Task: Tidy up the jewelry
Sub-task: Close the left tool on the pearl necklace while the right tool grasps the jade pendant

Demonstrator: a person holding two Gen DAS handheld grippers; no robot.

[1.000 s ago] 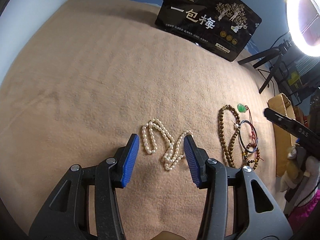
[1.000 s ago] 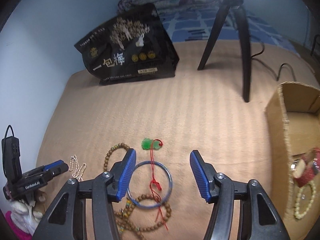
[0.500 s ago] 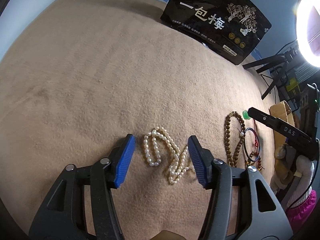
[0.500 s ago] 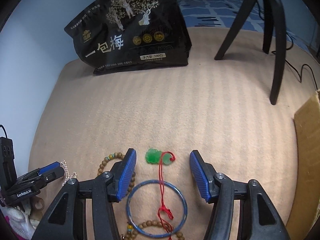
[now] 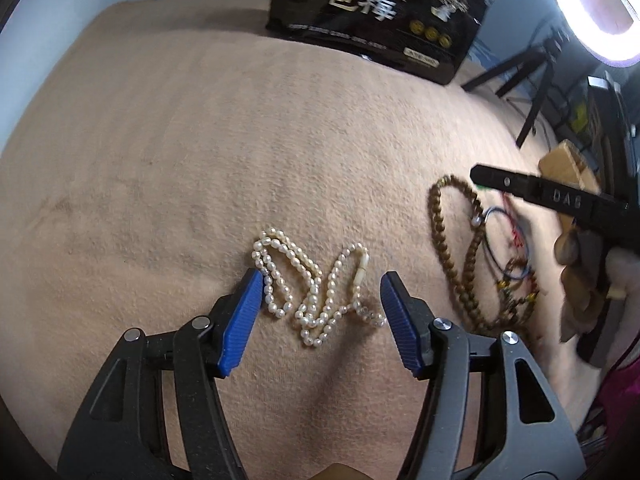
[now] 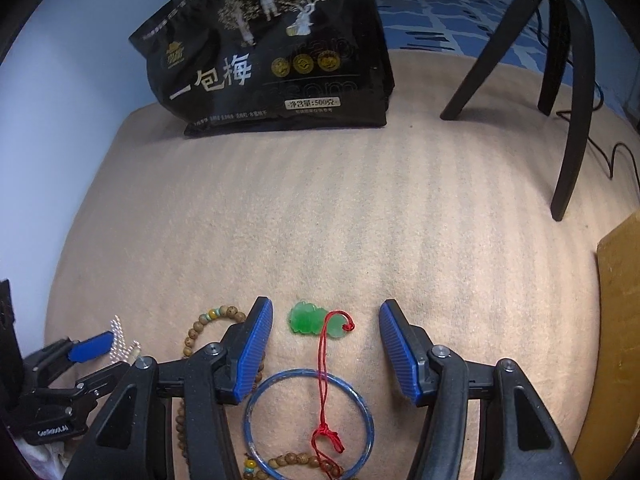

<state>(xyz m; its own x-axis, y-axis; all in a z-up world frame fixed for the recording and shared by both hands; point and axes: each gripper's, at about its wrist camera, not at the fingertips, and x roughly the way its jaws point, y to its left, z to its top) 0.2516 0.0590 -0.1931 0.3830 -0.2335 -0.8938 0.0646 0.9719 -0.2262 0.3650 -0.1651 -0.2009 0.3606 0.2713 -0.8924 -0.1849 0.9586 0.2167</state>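
Observation:
A white pearl necklace [image 5: 308, 280] lies in loops on the tan blanket [image 5: 200, 140]. My left gripper [image 5: 320, 280] stands open over it, a blue pad on either side and neither pad pressing the pearls. In the right wrist view a green jade pendant [image 6: 308, 318] on a red cord [image 6: 322, 380] lies between the pads of my open right gripper [image 6: 326, 308]. Below it lie a blue bangle [image 6: 310, 420] and a brown wooden bead strand [image 6: 208, 320]. The left view shows the same bead strand [image 5: 440, 232] and the right gripper's black finger [image 5: 552, 200] above it.
A black snack bag [image 6: 272, 52] stands at the back of the blanket. Black tripod legs [image 6: 568, 100] rise at the right, under a ring light [image 5: 592, 8]. A cardboard box edge [image 6: 620, 320] borders the right side. The left gripper [image 6: 88, 348] shows at the lower left of the right view.
Both grippers have come down closer to the blanket. The left jaws have widened and now straddle the pearls. The right gripper moved forward from over the bangle to the green pendant.

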